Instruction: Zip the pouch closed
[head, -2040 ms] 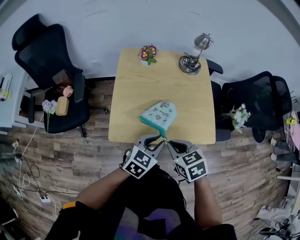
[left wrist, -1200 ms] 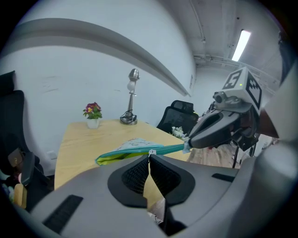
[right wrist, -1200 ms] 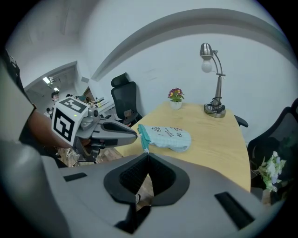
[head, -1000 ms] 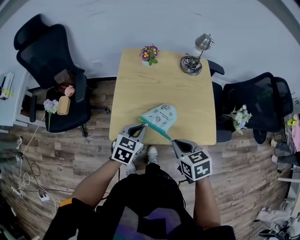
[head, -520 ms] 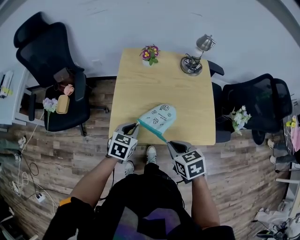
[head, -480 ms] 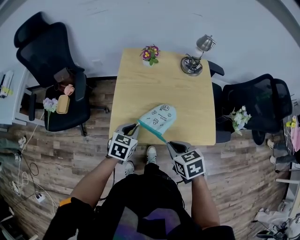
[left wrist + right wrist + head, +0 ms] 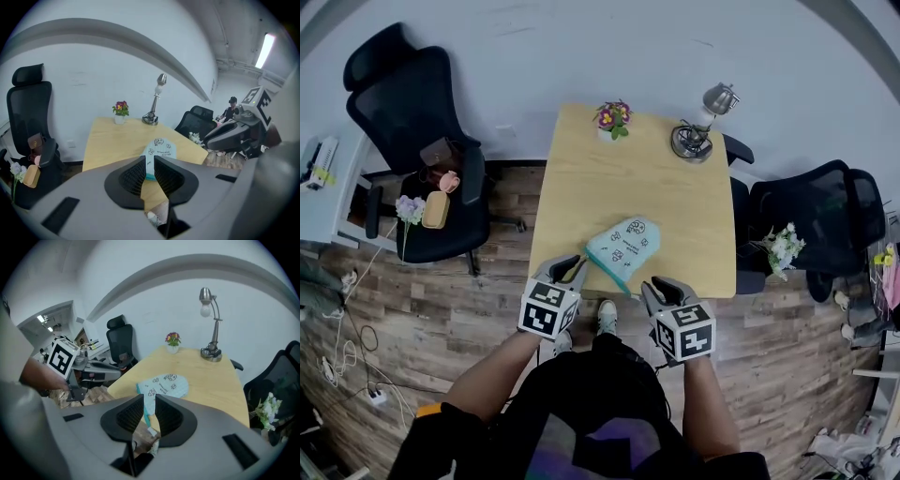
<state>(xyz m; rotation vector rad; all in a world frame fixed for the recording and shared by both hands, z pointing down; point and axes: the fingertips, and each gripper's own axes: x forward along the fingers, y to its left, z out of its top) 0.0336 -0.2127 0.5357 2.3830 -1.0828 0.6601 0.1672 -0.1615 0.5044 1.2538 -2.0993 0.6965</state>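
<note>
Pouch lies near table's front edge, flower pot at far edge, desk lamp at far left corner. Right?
No: the desk lamp stands at the table's far right corner, as the head view shows. The pouch does lie near the front edge, the flower pot at the far edge.

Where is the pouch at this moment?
In the head view, the pouch lies on the table near its front edge, between the left hand-held gripper and the right hand-held gripper.
</note>
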